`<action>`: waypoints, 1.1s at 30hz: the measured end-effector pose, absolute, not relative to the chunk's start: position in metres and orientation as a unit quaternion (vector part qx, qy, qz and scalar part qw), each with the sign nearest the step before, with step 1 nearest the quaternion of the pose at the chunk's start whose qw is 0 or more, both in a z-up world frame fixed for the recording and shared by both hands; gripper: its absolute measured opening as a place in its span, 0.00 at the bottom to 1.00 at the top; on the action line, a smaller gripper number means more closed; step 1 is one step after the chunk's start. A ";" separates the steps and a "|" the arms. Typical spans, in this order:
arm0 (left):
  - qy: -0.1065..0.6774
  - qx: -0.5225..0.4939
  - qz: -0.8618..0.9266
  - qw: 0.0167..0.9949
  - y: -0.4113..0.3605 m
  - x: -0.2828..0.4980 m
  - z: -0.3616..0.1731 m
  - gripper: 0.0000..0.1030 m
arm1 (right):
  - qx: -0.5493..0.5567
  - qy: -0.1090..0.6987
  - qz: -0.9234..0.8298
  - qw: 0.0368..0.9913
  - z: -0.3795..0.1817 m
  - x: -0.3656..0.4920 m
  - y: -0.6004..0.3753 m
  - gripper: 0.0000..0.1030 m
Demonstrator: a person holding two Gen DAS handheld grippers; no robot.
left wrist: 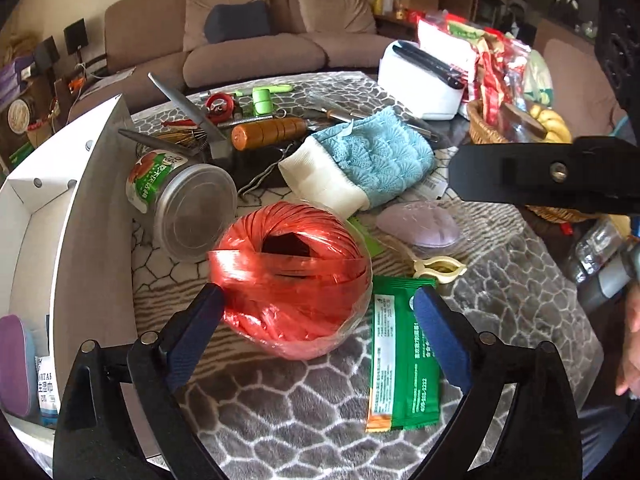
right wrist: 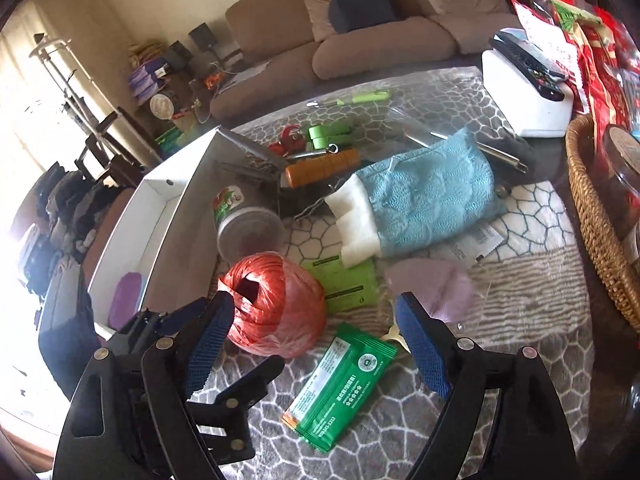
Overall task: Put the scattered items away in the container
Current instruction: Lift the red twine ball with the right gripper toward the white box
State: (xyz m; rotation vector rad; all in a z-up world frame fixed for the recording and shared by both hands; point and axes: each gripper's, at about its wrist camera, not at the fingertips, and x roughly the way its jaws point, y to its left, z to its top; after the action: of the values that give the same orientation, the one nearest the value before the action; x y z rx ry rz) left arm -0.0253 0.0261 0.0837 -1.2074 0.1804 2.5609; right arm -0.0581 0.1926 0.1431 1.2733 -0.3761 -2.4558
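A red ball of plastic twine (left wrist: 290, 280) lies on the patterned table, also in the right wrist view (right wrist: 276, 304). My left gripper (left wrist: 320, 312) is open with its jaws on either side of the ball, the left pad touching it. A green packet (left wrist: 402, 360) lies under the right pad, also seen in the right wrist view (right wrist: 340, 384). My right gripper (right wrist: 316, 344) is open and empty above the packet. The white container (left wrist: 48, 208) stands at the left with a purple item (left wrist: 16, 364) inside.
A green-labelled can (left wrist: 180, 200) lies on its side by the container. A blue and white cloth (left wrist: 360, 160), an orange handle (left wrist: 268, 134), a lilac soap (left wrist: 420, 224), a clothes peg (left wrist: 438, 270) and a wicker basket (right wrist: 596, 216) lie around.
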 end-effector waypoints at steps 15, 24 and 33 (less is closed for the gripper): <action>0.001 -0.379 0.921 0.088 0.011 -0.040 0.078 1.00 | 0.466 -0.146 -0.862 0.137 0.104 -0.047 0.250 0.83; 0.017 -0.404 0.910 0.094 0.016 -0.050 0.057 1.00 | 0.450 -0.118 -0.873 0.148 0.093 -0.037 0.238 0.83; -0.058 -0.418 0.902 0.096 0.005 -0.067 0.042 0.92 | 0.459 -0.110 -0.870 0.141 0.078 -0.036 0.239 0.83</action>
State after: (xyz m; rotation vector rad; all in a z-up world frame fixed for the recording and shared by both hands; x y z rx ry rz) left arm -0.0672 0.0050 0.0417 -1.2386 -0.1708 2.6711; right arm -0.0358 0.2389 0.0776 1.3248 -0.3163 -2.5136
